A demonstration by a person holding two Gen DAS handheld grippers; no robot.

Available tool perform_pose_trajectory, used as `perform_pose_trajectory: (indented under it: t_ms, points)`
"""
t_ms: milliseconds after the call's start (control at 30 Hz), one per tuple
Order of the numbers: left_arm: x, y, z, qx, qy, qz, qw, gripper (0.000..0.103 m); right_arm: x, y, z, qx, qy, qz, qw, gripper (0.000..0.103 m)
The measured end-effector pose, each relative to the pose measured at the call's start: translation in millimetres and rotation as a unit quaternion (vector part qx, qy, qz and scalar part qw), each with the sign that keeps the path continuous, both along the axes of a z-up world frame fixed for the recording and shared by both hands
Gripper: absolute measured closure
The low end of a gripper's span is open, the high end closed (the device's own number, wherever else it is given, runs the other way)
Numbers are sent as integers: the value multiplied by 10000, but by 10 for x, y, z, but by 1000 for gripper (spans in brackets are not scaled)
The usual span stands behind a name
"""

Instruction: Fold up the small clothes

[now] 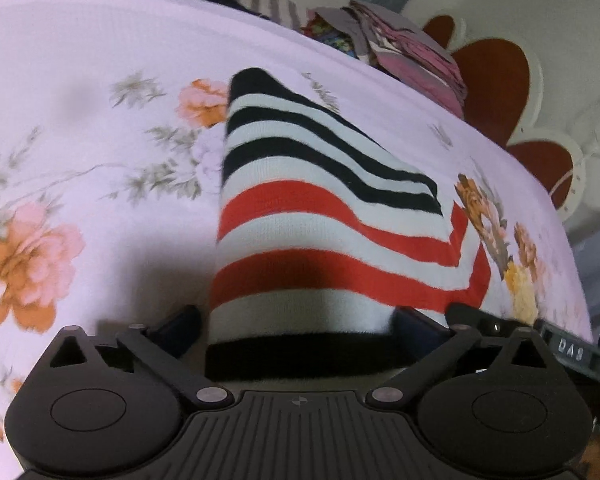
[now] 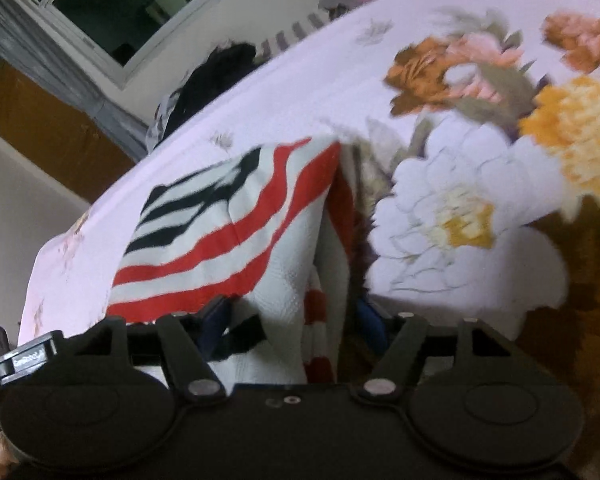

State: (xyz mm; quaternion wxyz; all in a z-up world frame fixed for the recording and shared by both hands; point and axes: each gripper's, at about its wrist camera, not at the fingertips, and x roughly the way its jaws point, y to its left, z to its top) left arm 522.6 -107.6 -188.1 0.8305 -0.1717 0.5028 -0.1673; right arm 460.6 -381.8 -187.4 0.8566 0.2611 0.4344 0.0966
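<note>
- Knitted and striped in black, red and white, the small folded garment (image 1: pixel 320 216) lies flat on the pale pink floral bedsheet (image 1: pixel 80 80), straight ahead of the left gripper (image 1: pixel 300 322); its long axis runs away from that gripper, black-banded hem nearest.
- Left gripper: fingers (image 1: pixel 180 320) spread wide, one either side of the hem, pads not pressing; it grips nothing.
- Right gripper (image 2: pixel 296 320) comes in at the garment's right edge, where a fold stands up; jaws partly apart, cloth between them, no clamping visible.
- Both grippers sit at the near end, so the next fold likely carries this end towards the far, black-striped one.
- Writing: the right gripper's white tag (image 1: pixel 571 354) reads roughly "DAS"; the left gripper's label (image 2: pixel 30 360) is too blurred to read.
</note>
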Motion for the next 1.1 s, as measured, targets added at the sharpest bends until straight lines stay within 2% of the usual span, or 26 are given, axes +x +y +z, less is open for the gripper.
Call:
perform_pose_trajectory:
  t_ms: [67, 133, 267, 333, 433, 533, 633, 833, 1000, 1100]
  points:
    - [18, -42, -11, 45, -67, -94, 9999, 1, 24, 48, -4, -26, -50, 75, 10000, 31]
    - [33, -72, -2, 52, -95, -124, 9999, 2, 53, 106, -6, -56, -82, 111, 9999, 37]
    - [20, -130, 45, 187, -176, -154, 9996, 14, 54, 155, 6, -206, -138, 188, 9995, 50]
    - [5, -115, 71, 225, -217, -129, 9994, 23, 51, 153, 41, -215, -169, 240, 9993, 61]
    - [-42, -109, 147, 305, -356, -123, 9988, 34, 35, 168, 104, -209, -255, 253, 9991, 67]
    - [-82, -87, 225, 364, -458, -136, 9982, 43, -12, 170, 160, -93, -350, 223, 9991, 69]
    - [-130, -80, 312, 443, -577, -176, 9972, 47, -55, 183, 235, 30, -457, 232, 9987, 71]
    - [-267, -12, 503, 452, -720, -95, 9963, 48, -113, 271, 423, 248, -695, 378, 9966, 72]
    - [-407, 311, 734, 495, -887, 54, 9948, 48, -153, 515, 583, 399, -865, 559, 9939, 72]
    - [-467, 677, 860, 497, -949, 209, 9940, 48, -152, 807, 683, 470, -951, 683, 9920, 72]
